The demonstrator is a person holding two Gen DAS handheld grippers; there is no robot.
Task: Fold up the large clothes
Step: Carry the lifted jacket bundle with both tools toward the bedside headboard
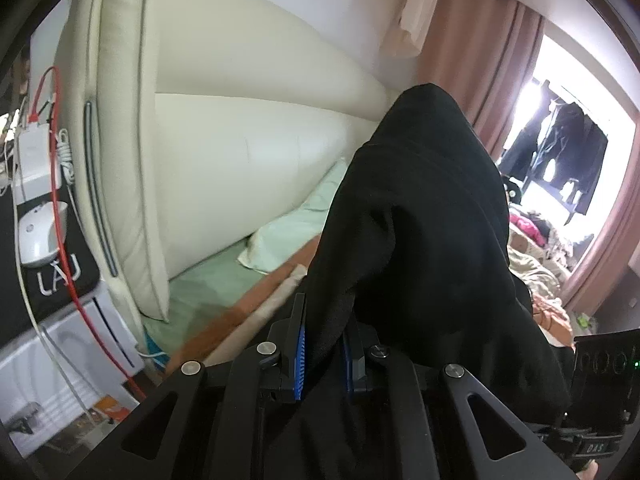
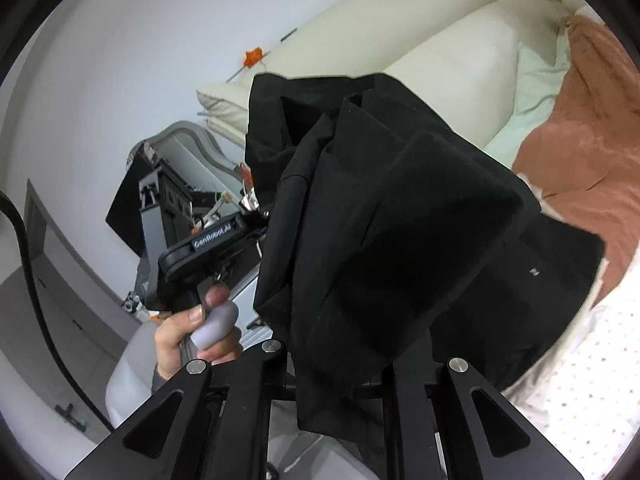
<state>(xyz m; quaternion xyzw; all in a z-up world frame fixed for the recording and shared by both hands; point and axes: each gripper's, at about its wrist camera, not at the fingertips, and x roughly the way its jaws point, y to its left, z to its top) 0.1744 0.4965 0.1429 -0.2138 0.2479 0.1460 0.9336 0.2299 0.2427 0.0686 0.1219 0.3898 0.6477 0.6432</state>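
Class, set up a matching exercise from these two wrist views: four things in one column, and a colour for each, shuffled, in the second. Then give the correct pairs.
Things:
1. garment clamped in the left gripper
2. headboard
3. blanket
4. cable

Colours:
A. red
B. cream
C. black
D. rust orange

Pairs: 1-C, 2-B, 3-D, 4-A

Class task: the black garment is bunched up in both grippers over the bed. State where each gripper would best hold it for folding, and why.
Black garment: grip two opposite outer corners, coming in from each side. It hangs in heaped folds from the left gripper and right gripper, so corner grips would probably let it spread flat.
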